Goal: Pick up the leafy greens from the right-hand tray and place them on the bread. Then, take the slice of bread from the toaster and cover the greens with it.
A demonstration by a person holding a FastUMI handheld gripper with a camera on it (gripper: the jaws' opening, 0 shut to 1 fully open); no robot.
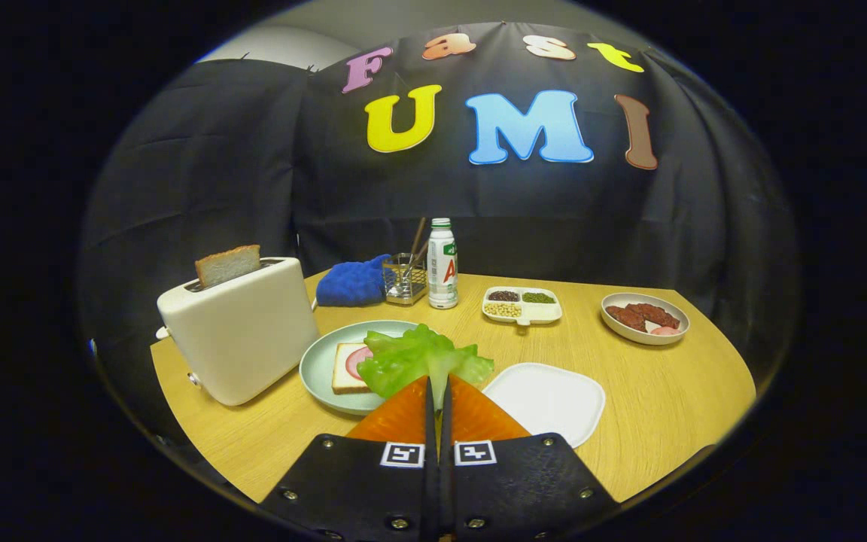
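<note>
Green leaf fills the middle of the gripper view: we see the leafy greens (424, 360) pinched by their lower edge between the two fingers of the gripper (437, 391), which are pressed almost together with only the leaf's thickness between them. From that pinch the leaf fans up and outward, hanging above the pale green plate (320, 376) and covering part of it. On that plate lies the bread (345, 369), topped with a pink round slice, just ahead of the fingers and to their left; the leaf's left lobe overlaps its near corner in this view. Whether the leaf touches the bread we cannot tell. We judge that the coming move turns on this offset: the bread sits left of the finger line, so the leaf must shift that way before release. Beyond, the second slice of bread (228, 265) stands upright in the toaster (241, 339). To the right, the white tray (554, 399) lies flat on the wooden table (667, 391).
</note>
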